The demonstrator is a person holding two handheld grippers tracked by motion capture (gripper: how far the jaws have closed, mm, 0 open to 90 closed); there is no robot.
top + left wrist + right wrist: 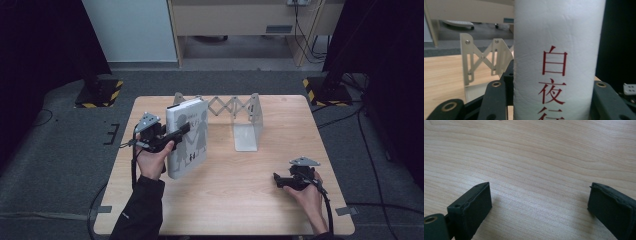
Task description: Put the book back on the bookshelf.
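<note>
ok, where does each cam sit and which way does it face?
High view: above the person's side, looking forward and down on the table; both forearms, left claw, right claw.
Left gripper view: along its jaws, shut on the book.
Right gripper view: down at bare tabletop, jaws apart.
Shared: book and extendable bookend, high and left views.

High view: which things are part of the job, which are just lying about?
In the job:
- white book, held upright at its spine
- left gripper, shut on the book
- expanding metal bookend rack, likely where the book goes

Lying about or idle:
- right gripper, open, low over the table, holding nothing
- yellow-black striped stand bases on the floor
</note>
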